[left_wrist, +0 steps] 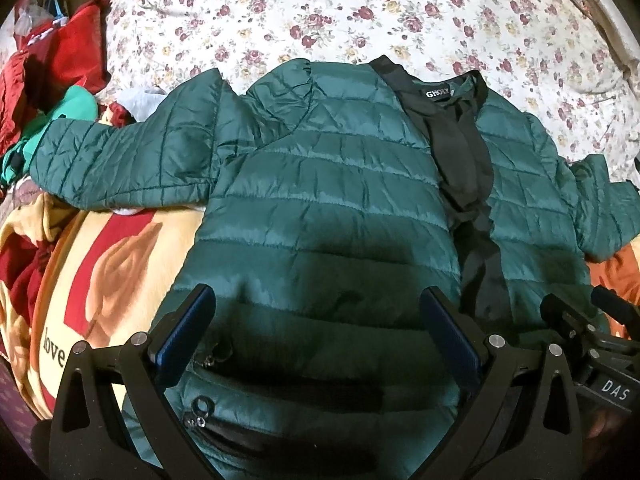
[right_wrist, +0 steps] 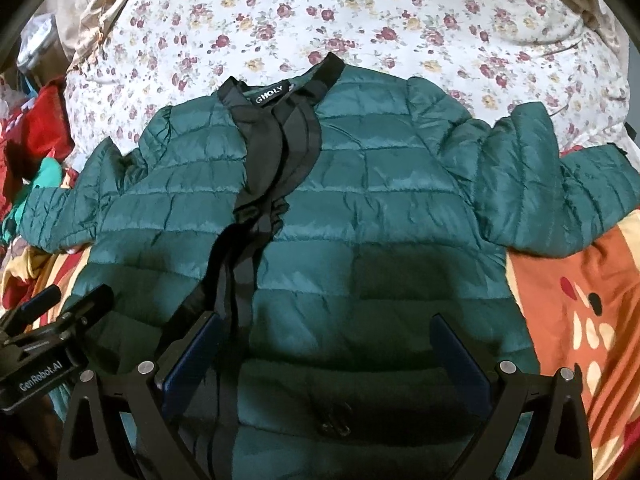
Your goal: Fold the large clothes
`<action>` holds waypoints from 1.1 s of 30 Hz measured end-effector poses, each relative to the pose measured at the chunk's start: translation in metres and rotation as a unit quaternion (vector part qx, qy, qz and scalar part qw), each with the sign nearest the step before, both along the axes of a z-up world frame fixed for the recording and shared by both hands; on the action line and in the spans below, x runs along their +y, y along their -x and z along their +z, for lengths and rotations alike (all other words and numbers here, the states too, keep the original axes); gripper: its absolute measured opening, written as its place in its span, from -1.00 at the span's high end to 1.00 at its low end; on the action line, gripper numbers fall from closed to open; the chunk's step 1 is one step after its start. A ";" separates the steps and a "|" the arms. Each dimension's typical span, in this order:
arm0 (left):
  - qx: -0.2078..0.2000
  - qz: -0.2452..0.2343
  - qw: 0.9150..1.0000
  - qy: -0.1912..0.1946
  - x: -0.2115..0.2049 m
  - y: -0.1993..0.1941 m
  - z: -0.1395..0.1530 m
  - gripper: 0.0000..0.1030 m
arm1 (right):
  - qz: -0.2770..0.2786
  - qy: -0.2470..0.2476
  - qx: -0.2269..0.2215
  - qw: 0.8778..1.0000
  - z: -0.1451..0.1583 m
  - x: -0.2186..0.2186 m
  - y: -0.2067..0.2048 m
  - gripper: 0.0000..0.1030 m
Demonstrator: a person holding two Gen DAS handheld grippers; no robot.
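A dark green quilted jacket [left_wrist: 320, 184] [right_wrist: 380, 200] lies front up on the bed, sleeves spread to both sides, its black lining and collar label showing along the open front. My left gripper [left_wrist: 318, 304] hovers open over the jacket's left lower panel, near a zip pocket [left_wrist: 208, 412]. My right gripper [right_wrist: 326, 332] hovers open over the right lower panel, beside the black front strip [right_wrist: 240, 272]. Nothing sits between either pair of fingers. Each gripper shows at the edge of the other's view.
A floral quilt [left_wrist: 360, 12] [right_wrist: 360, 12] covers the far half of the bed. Under the jacket lies a cream, red and orange blanket [left_wrist: 100, 280] [right_wrist: 572, 300]. Red and teal clothes [left_wrist: 52, 72] are heaped at the left.
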State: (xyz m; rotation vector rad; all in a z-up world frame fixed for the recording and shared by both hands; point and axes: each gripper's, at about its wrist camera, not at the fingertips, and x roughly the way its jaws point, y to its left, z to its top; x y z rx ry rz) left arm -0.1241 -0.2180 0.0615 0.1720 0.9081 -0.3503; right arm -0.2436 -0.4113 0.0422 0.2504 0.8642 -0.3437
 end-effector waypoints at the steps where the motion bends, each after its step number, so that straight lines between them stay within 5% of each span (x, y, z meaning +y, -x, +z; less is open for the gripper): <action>1: -0.002 0.002 1.000 -0.002 0.000 -0.002 0.000 -0.99 | 0.001 -0.001 -0.002 1.000 0.001 0.000 -0.002 -0.99; 33: -0.033 0.048 0.998 0.015 -0.005 -0.086 0.018 -0.99 | -0.004 0.019 -0.027 0.999 0.012 -0.011 -0.083 -0.99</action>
